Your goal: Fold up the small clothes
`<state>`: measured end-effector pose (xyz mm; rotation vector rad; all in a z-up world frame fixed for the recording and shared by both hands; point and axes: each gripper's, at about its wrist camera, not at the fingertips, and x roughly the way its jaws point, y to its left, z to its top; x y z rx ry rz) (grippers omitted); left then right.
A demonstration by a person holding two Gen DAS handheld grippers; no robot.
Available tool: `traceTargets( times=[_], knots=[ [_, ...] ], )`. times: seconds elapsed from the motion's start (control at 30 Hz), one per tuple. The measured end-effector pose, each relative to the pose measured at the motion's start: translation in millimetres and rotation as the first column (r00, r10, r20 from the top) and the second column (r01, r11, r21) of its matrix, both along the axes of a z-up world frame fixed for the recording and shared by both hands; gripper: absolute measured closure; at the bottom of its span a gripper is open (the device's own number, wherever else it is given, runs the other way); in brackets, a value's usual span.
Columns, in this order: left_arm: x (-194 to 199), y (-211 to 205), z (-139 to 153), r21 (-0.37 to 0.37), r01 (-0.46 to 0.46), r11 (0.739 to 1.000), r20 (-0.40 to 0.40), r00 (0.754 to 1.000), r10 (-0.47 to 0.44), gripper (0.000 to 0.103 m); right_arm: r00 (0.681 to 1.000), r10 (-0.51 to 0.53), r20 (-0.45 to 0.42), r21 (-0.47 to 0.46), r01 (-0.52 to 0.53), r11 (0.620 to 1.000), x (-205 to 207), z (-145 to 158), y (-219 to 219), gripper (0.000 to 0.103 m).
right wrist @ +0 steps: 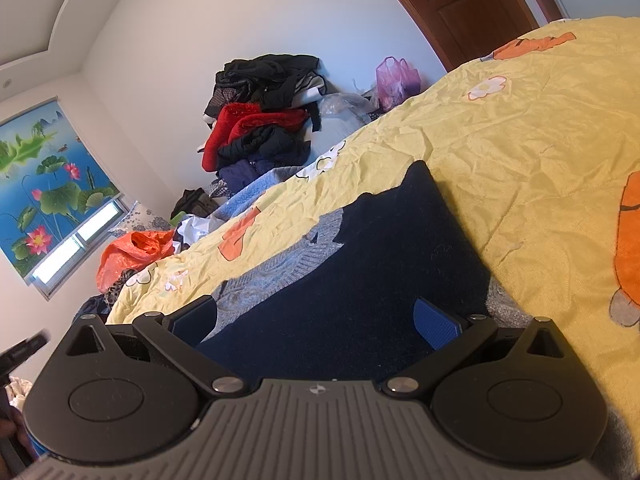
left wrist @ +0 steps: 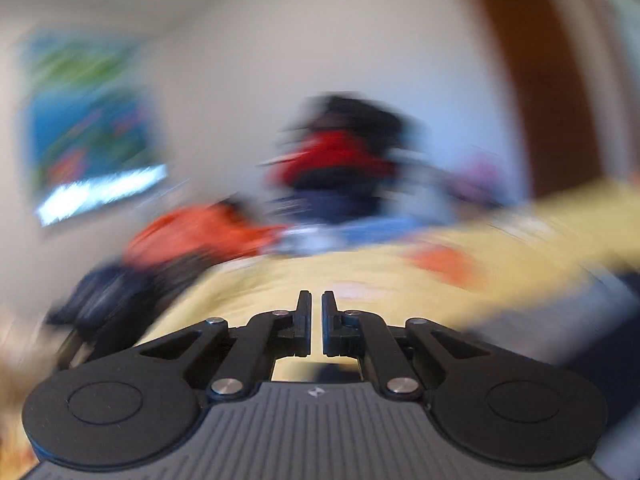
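A small dark navy garment (right wrist: 360,280) with a grey knit part (right wrist: 280,268) lies on the yellow bedsheet (right wrist: 520,140). My right gripper (right wrist: 316,320) is open, its blue pads (right wrist: 436,322) spread wide just above the near edge of the navy garment, holding nothing. In the left wrist view everything is motion-blurred. My left gripper (left wrist: 316,308) has its jaws nearly together with a thin gap and nothing visible between them, above the yellow sheet (left wrist: 360,280).
A pile of black, red and navy clothes (right wrist: 264,116) is heaped against the far wall. An orange plastic bag (right wrist: 132,252) and a pink bag (right wrist: 396,76) sit beside the bed. A wooden door (right wrist: 460,4) stands at the right, a lotus window blind (right wrist: 44,184) at the left.
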<state>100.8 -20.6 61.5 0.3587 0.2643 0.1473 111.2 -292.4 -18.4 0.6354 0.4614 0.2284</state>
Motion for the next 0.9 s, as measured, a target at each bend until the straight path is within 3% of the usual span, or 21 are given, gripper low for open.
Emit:
traceTargets(
  times=[0.1,0.2,0.23,0.3,0.37,0.43,0.5,0.57,0.63,0.67,0.73,0.8,0.9],
  knots=[
    [-11.7,-73.8,-38.6,0.102,0.208,0.973,-0.137,0.972,-0.193,0.098,1.0,0.004,0.001,0.006,-0.004,1.0,-0.4,0.1,-0.9,0.0],
    [-18.9,-101.6,-65.3,0.104,0.324,0.94,-0.297,0.912,-0.282,0.097,1.0,0.007,0.001,0.012,-0.007,1.0,-0.6,0.1,-1.8,0.0],
    [-23.8,-104.4,-68.5,0.107,0.346,0.932,-0.316,0.901,-0.298,0.097,1.0,0.008,0.0,0.013,-0.008,1.0,-0.4,0.2,-2.0,0.0],
    [-41.8,-101.3,-67.4,0.136,0.374,0.918,-0.278,0.903,-0.327,0.092,1.0,0.01,-0.001,0.012,-0.01,1.0,-0.2,0.4,-1.6,0.0],
    [-55.2,-90.0,-61.3,0.11,0.392,0.913,-0.268,0.897,-0.352,0.069,1.0,0.01,-0.003,0.008,-0.01,1.0,0.6,0.4,-1.3,0.0],
    [-60.3,-71.2,-52.7,0.053,0.343,0.938,-0.245,0.915,-0.321,0.003,1.0,0.011,-0.004,0.003,-0.011,1.0,1.1,0.6,-0.7,0.0],
    [-64.7,-36.2,-40.7,-0.036,0.243,0.969,-0.159,0.956,-0.246,0.001,1.0,0.011,-0.003,0.004,-0.011,1.0,1.3,0.5,-0.8,0.0],
    [-58.8,4.9,-26.8,-0.137,0.082,0.987,-0.125,0.987,-0.099,0.001,1.0,0.011,-0.003,0.003,-0.011,1.0,1.2,0.4,-0.7,0.0],
    [-53.9,56.0,-17.9,-0.231,-0.112,0.967,-0.099,0.991,0.091,0.002,1.0,0.011,-0.003,-0.001,-0.011,1.0,1.3,0.4,-0.3,0.0],
    [-52.6,82.8,-14.6,-0.275,-0.202,0.94,-0.09,0.979,0.184,0.002,1.0,0.01,-0.003,-0.005,-0.01,1.0,1.3,0.6,0.3,0.0],
    [-52.1,138.0,-8.0,-0.397,-0.344,0.851,-0.098,0.938,0.333,0.002,1.0,0.01,-0.003,-0.007,-0.01,1.0,1.5,0.7,0.4,0.0],
    [-58.8,193.8,-2.5,-0.559,-0.414,0.718,-0.126,0.899,0.42,0.002,1.0,0.01,-0.003,-0.007,-0.01,1.0,1.5,0.8,0.6,0.0],
    [-61.2,254.2,-4.0,-0.784,-0.374,0.496,-0.149,0.888,0.434,0.002,1.0,0.01,-0.003,-0.009,-0.01,1.0,1.7,0.7,0.1,0.0]
  ],
)
